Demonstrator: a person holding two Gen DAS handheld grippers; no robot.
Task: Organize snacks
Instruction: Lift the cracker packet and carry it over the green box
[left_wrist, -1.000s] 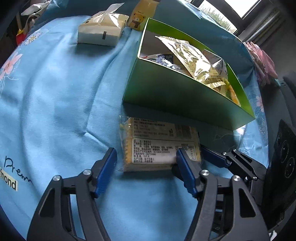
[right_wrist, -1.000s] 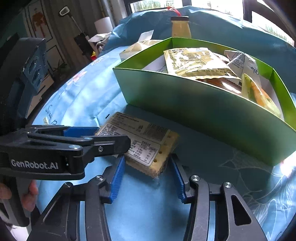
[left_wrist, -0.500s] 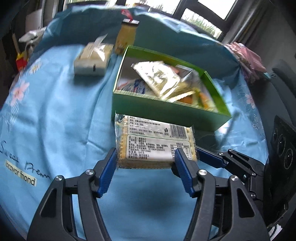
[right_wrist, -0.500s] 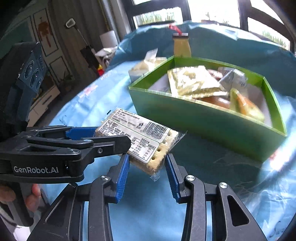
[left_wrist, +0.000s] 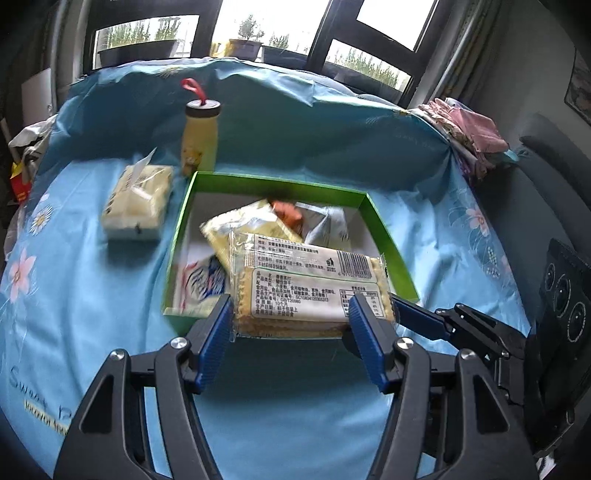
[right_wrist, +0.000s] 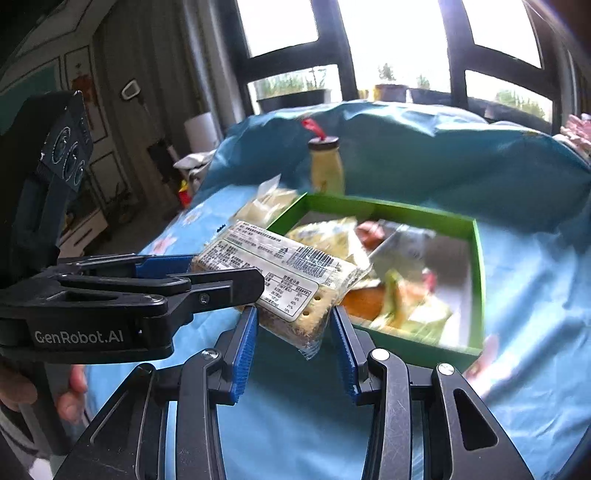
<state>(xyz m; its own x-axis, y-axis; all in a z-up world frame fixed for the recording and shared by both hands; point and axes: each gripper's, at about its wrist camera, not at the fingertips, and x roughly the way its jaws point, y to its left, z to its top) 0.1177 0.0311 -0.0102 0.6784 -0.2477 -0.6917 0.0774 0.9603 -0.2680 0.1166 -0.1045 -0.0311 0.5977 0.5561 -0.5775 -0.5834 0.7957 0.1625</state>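
A clear-wrapped cracker pack (left_wrist: 314, 291) with a white label hangs in the air just in front of and above the near wall of the green box (left_wrist: 280, 184). My left gripper (left_wrist: 291, 326) is shut on its long sides. My right gripper (right_wrist: 291, 341) is shut on one short end of the same pack (right_wrist: 280, 273), and one of its fingers (left_wrist: 417, 319) shows at the right of the left wrist view. The left gripper (right_wrist: 225, 271) crosses the right wrist view from the left. The green box (right_wrist: 476, 277) holds several snack packets.
A yellow bottle (left_wrist: 199, 144) with a red loop stands behind the box's far left corner. A pale wrapped pack (left_wrist: 138, 201) lies left of the box. Blue flowered cloth (left_wrist: 74, 295) covers the table. Pink fabric (left_wrist: 469, 133) lies at the far right edge. A hand (right_wrist: 70, 395) holds the left gripper's handle.
Both grippers have closed on the cracker pack and lifted it off the cloth. It now hangs level with the box's near wall, and the box looks farther below.
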